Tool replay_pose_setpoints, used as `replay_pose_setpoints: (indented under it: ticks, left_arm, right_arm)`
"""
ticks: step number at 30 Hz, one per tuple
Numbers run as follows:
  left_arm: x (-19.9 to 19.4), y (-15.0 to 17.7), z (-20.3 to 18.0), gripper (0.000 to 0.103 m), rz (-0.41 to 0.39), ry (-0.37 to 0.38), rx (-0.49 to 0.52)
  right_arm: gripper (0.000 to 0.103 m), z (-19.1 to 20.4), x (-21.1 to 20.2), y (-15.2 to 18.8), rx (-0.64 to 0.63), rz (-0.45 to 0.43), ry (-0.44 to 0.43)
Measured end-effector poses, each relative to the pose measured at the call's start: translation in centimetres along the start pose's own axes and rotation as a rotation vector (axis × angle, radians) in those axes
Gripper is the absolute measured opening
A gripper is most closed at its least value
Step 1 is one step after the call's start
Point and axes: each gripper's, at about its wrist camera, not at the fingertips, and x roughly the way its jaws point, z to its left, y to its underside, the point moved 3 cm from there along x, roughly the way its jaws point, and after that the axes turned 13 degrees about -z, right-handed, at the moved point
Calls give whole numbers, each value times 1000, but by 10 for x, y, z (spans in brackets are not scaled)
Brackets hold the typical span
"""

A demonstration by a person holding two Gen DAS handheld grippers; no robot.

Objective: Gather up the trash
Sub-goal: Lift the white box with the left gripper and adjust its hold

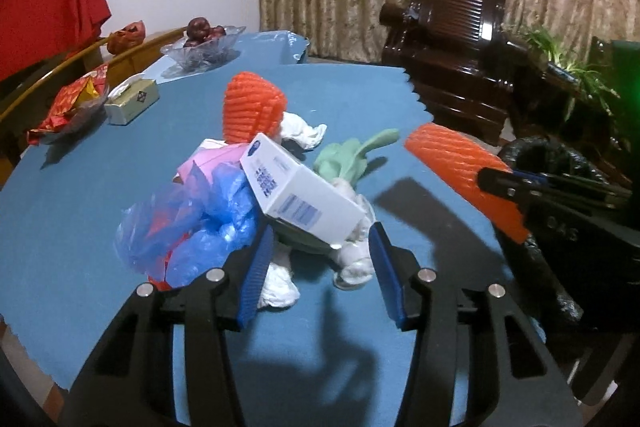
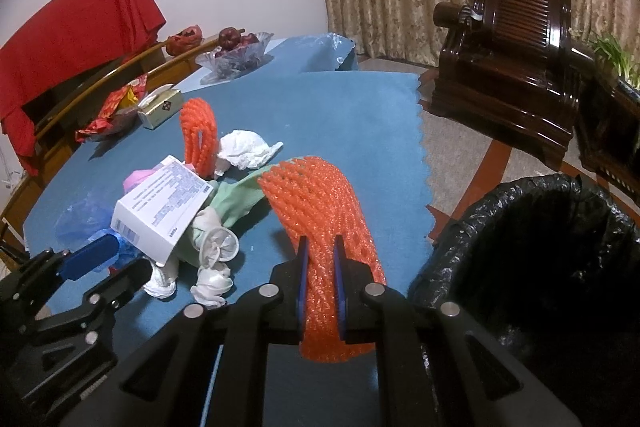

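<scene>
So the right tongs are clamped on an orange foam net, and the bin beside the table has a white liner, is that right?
Not quite. The right tongs are clamped on the orange foam net, but the bin beside the table has a black liner, not a white one. The right wrist view shows it.

Dim indoor light with a cool blue cast, falling from above and behind. Dark soft-edged shadows thrown forward across the blue tablecloth [image 1: 340, 99]. Bright glints on the glossy wooden armchair [image 2: 516, 67] beyond the tablecloth. Strong fisheye bending and black corners all round. Slightly soft and grainy throughout; bin liner [image 2: 560, 247] beside the tablecloth nearly black inside.
</scene>
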Motion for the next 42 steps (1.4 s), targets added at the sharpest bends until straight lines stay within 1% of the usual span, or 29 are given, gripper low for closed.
replay_pose_setpoints:
  ticks: [3,4,5,11,15,18,19,21,23,24,26,28,30,31,32,33,35,37,42]
  left_arm:
    - [10,-4,2,49,1,-10,-8]
    - [13,-6,2,50,2,-13,-14]
    - [15,-8,2,55,3,-17,-17]
    - [25,-20,3,73,-11,-41,-32]
    - [32,-25,4,73,-15,-49,-50]
    - [39,-25,6,60,-11,-60,-54]
    - [40,-25,6,55,-7,-56,-61]
    - [40,-25,7,52,-12,-56,-66]
    - [36,-26,3,43,-31,-59,-40]
    - [34,-27,0,41,-40,-54,-22]
    - [33,-27,-6,25,-38,-48,14]
    - [37,-23,-9,28,-13,-40,13]
    - [41,-20,-8,34,2,-41,6]
    - [43,-18,-8,42,11,-44,7]
    - [45,-17,-7,48,22,-43,4]
    - [46,-15,-6,51,29,-39,-3]
    - [48,-13,-5,60,43,-32,-7]
    - [50,-10,-5,66,55,-33,-1]
    - [55,0,-7,66,72,-38,22]
  right_arm:
    - [11,-1,2,2,1,6,1]
    - [11,-1,3,2,1,8,2]
    - [11,-2,4,3,1,11,2]
    - [11,-6,8,5,7,24,5]
    - [11,-7,11,7,9,34,1]
    - [11,-7,12,8,13,39,0]
    - [11,-8,12,8,13,38,0]
    - [11,-9,11,7,16,36,1]
    - [11,-9,10,7,19,34,1]
    - [11,-9,10,7,19,33,1]
    - [11,-8,9,6,18,31,1]
    - [11,-9,8,7,19,32,4]
    - [11,-11,8,7,21,33,7]
    - [11,-11,7,7,23,33,8]
    - [11,-12,7,7,25,33,9]
    - [11,-14,6,7,28,33,10]
    - [11,-15,6,7,31,33,8]
    - [11,-15,6,7,31,35,9]
    - [11,-17,7,8,36,41,12]
